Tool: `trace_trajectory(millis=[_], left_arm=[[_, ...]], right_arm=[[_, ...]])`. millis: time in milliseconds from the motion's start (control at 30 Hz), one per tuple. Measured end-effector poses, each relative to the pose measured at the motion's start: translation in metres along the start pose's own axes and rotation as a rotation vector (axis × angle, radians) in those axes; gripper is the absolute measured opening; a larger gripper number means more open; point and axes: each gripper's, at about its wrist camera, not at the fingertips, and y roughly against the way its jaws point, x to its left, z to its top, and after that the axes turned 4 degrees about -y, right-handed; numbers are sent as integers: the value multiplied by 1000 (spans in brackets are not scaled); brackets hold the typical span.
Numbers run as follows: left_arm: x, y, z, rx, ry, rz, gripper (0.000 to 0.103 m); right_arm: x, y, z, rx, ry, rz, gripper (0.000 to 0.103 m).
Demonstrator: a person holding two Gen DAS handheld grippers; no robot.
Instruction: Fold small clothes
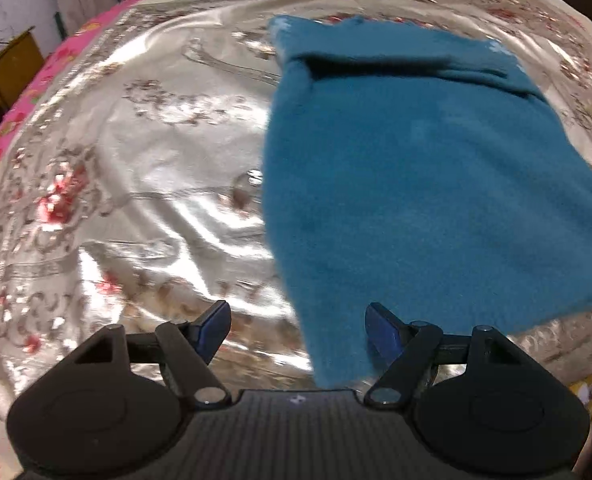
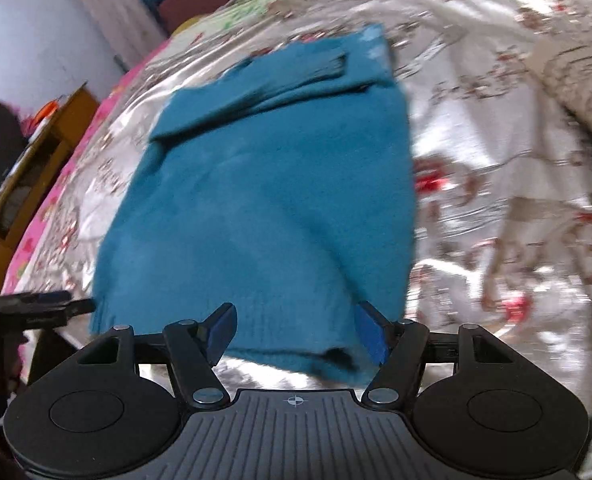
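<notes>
From my left wrist view, my left gripper point(image 1: 298, 330) stands well open with nothing held; its right finger sits over the near left corner of the teal sweater point(image 1: 416, 184), which lies flat on the shiny floral bedspread point(image 1: 135, 208), right of centre, a sleeve folded across its far end.

From my right wrist view, my right gripper point(image 2: 296, 330) has its jaws spread wide and empty, the sweater's near hem lying between and below the fingers, unpinched. The knit looks soft, light and floppy, so I judge it will sag unless I take both near hem corners; the satin beneath may let it slide. Only this view shows my other gripper at the left edge, and a wooden cabinet point(image 2: 27, 160) beside the bed
</notes>
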Motion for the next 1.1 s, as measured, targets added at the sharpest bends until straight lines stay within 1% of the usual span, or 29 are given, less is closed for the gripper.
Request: trace_trajectory(millis=[67,133,200,267,333,400,467,567,633,733,833,1033,1100], left_arm=[[-4,0,-2,6,-29,-4,79],[-5,-3,-3,27,-49,11,78],[-6,-3,-5,37,-77,-23,78],[-13,1,-7,32,-110,-58,79],[-22,1,-8,33,-148,-72,79],[-28,-4,-8,38,-172,-66,79],[-28,-7,-8,41,-170,-49,79],[-15,-6,-7,32,-109,-54,79],[-6,-6,-5,26,-77,-43,79],[0,-8,-5,26,-44,-28,78],[0,-8,-4,23,-31,-37,79],[5,-22,0,57,23,-72,79],[6,-25,1,65,35,-79,79]], right_arm=[[10,-5,-2,3,49,10,65],[19,-10,-4,14,115,4,65],[26,-14,-5,33,168,-7,65],[30,-17,-7,57,198,1,65],[34,-22,-9,73,229,-2,65],[38,-24,-11,82,279,-26,63],[36,-21,-11,81,301,-68,63],[19,-8,-6,62,228,-94,63],[3,1,-3,43,164,-114,63],[-8,3,-2,36,125,-134,63],[-17,-1,0,58,44,-80,63],[-41,-8,10,38,-136,-60,63],[-53,-8,13,31,-206,-66,63]])
